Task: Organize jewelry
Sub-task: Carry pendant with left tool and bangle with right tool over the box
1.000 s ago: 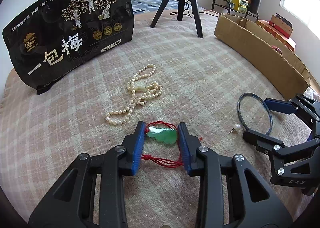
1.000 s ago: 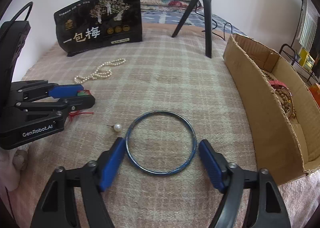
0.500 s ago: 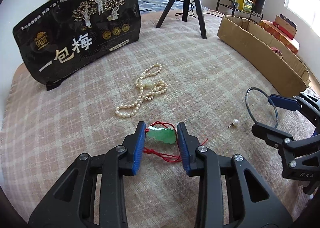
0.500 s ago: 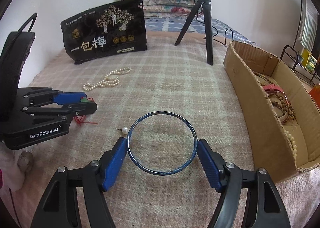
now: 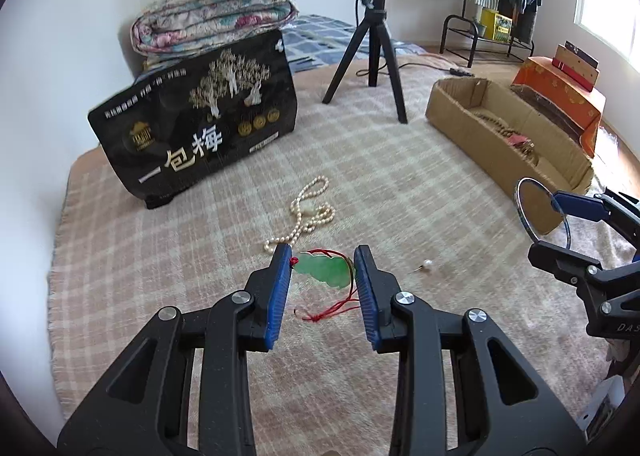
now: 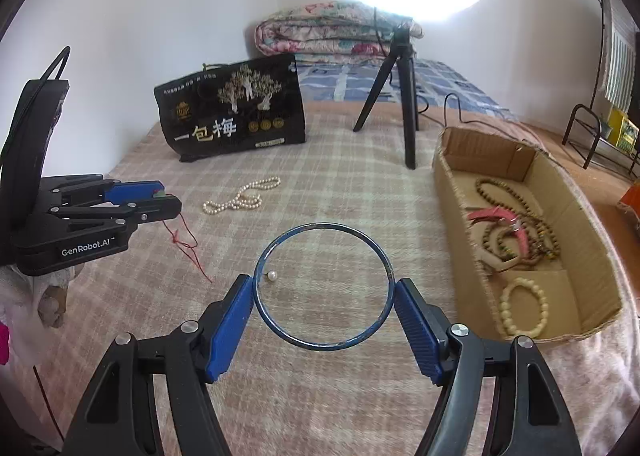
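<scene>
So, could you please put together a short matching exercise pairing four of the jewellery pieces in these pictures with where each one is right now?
Things:
1. green carved pendant on a red cord
2. thin blue metal bangle
3. long white pearl necklace
4. cream bead bracelet

Places:
A. inside the brown cardboard box
B. lying loose on the checked blanket
C. clamped in the left gripper
D. clamped in the right gripper

Pairs: 1-C, 2-D, 3-B, 4-A
</scene>
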